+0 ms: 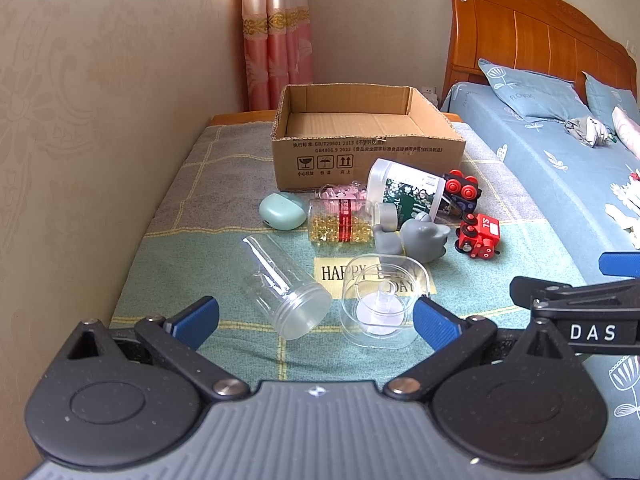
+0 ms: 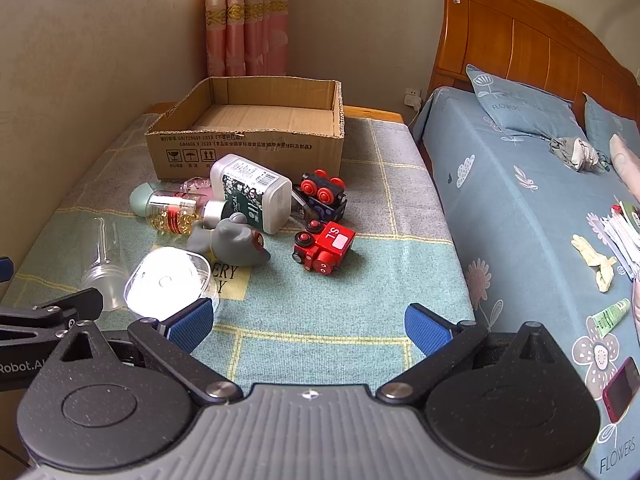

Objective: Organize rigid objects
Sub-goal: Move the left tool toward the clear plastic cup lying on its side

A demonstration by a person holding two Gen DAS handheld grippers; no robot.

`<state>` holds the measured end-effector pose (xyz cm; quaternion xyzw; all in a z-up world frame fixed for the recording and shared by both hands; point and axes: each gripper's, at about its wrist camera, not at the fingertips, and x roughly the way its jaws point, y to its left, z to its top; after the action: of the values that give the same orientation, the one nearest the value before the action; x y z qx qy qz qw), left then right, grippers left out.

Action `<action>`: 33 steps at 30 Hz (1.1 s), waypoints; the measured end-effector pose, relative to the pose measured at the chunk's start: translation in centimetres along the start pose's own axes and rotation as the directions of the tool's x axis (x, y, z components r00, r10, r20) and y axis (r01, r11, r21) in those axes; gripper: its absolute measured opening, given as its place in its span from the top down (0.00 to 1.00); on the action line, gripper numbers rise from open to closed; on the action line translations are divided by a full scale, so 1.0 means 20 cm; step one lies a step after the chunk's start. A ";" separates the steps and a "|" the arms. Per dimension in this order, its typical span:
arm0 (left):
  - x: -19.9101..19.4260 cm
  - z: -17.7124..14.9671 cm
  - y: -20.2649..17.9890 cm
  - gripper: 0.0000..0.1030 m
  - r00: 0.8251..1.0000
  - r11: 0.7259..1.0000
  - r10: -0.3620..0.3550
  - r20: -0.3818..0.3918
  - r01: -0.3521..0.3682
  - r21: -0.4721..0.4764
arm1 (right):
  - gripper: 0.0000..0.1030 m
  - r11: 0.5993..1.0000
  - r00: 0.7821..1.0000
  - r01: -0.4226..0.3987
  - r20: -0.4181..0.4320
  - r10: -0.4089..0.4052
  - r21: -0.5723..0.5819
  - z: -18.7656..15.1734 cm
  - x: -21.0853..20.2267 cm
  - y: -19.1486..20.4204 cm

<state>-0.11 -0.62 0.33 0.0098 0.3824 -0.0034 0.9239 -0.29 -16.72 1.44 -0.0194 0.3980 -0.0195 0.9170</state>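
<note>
We held both grippers over a table draped in a woven plaid cloth (image 2: 320, 320), each tilted downward. The left gripper (image 1: 316, 320) had its blue ribbed fingers (image 1: 196, 322) spread wide and released, gripping nothing; between them lay a clear ribbed-neck jar (image 1: 284, 292) on its side and a clear square tub (image 1: 380, 300). The right gripper (image 2: 308, 322) also stood fully released over bare cloth.

Further back, the rigid things sat bunched together: a smooth mint case (image 1: 282, 211), a clear bottle (image 1: 340, 226) of amber capsules, a white square-shouldered bottle (image 2: 252, 194) tipped over, a grey rubbery animal toy (image 2: 236, 244), a glossy red train (image 2: 324, 250) and a dark wagon (image 2: 324, 194) on its side with its red wheels showing. Behind them stood an open corrugated box (image 1: 368, 148), just touching the pile's far edge.
</note>
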 end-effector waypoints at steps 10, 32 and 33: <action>0.00 0.01 0.00 0.01 1.000 1.000 -0.006 -0.002 0.006 0.003 | 0.00 1.000 1.000 0.000 0.000 0.000 -0.001 0.00 0.00 0.00; 0.05 0.04 0.03 0.01 1.000 0.999 -0.025 0.003 0.025 0.025 | 0.00 1.000 1.000 0.002 -0.006 -0.002 -0.010 0.04 0.04 0.02; 0.05 0.04 0.03 0.01 1.000 0.999 -0.026 0.005 0.026 0.029 | 0.00 1.000 1.000 0.002 -0.006 -0.002 -0.011 0.04 0.04 0.02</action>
<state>1.14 -0.09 0.14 0.0184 0.3801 -0.0211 0.9245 0.85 -16.35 1.38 -0.0250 0.4007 -0.0181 0.9157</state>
